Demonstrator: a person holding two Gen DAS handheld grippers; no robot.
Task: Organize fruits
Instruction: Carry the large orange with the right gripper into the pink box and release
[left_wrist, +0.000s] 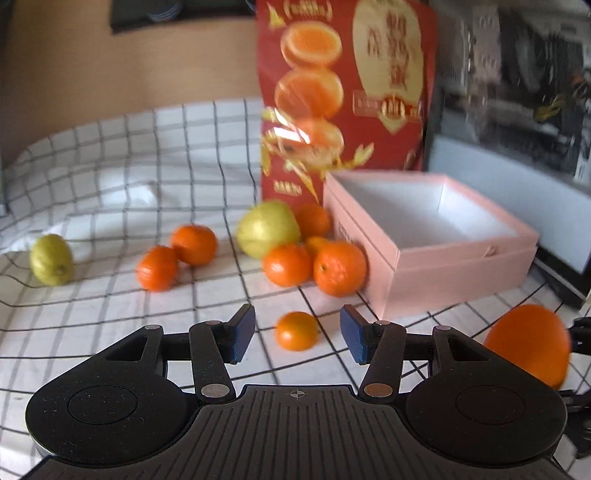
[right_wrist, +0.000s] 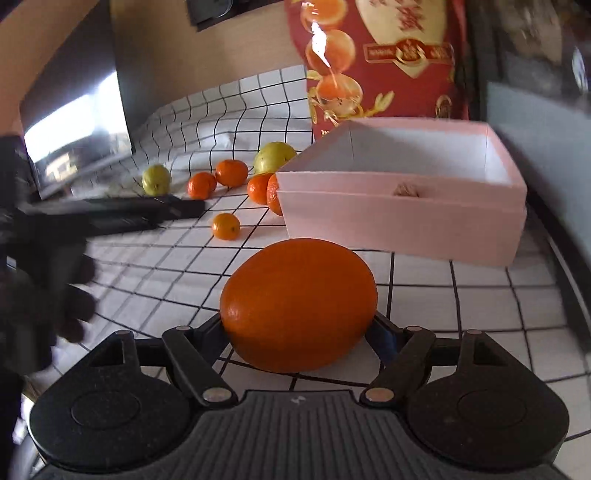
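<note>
The table under its white cloth with black grid lines carries everything; at the back stands a tall red bag printed with orange halves; just in front of it sits my open pink box, its white inside bare. My right gripper is pinching a large orange between its two pads, held just above the cloth in front of the box's near wall; its jaws stand wide around the fruit. My left gripper is spread with nothing between its blue pads; a small mandarin lies on the cloth beyond the gap. A big yellow-green fruit lies by the box's left corner with several mandarins crowded against it and touching the box; two more mandarins lie together further left; a smaller yellow-green fruit lies alone, well apart at the far left.
</note>
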